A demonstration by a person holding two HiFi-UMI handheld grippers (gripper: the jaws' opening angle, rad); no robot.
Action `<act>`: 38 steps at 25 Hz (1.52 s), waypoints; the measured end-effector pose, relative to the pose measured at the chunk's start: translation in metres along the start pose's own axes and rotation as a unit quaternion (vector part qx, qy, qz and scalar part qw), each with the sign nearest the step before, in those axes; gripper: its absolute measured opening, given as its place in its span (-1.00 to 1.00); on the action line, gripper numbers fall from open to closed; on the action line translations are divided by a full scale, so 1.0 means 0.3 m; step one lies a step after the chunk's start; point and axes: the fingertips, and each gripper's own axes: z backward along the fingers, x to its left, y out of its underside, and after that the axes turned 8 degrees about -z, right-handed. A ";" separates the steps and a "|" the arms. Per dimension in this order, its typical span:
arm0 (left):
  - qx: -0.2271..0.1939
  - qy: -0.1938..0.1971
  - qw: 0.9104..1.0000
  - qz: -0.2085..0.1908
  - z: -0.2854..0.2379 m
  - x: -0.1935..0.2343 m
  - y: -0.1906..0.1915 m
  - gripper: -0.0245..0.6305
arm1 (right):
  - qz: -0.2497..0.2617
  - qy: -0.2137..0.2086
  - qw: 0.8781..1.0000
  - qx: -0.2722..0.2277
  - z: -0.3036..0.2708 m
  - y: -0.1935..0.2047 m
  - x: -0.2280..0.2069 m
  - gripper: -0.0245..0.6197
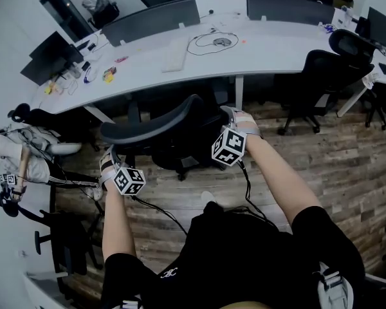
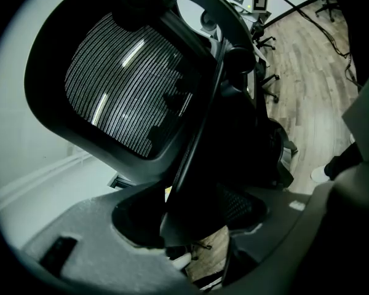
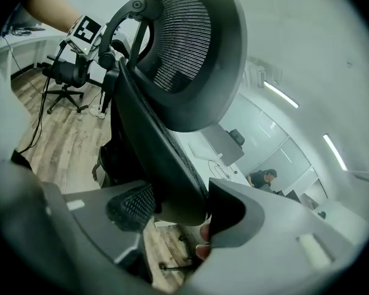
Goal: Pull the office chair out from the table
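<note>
Curved white bench (image 1: 270,50) beyond. We grip the black mesh office chair (image 1: 161,124) by its stiff backrest rim with left tongs (image 2: 190,226) and right tongs (image 3: 172,208). We judge it rolls easily.

the black mesh-backed office chair (image 1: 161,131) stands upright. it sits close before the long curved white table (image 1: 264,53), facing it.

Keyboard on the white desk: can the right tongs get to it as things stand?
Probably not. The right tongs are clamped on the back of the office chair, which stands between them and the keyboard on the desk.
</note>
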 end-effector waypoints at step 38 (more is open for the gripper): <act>0.001 -0.064 0.995 0.072 0.370 -0.139 0.037 -0.06 | -0.054 0.022 0.997 -0.047 0.361 0.098 0.174 -0.03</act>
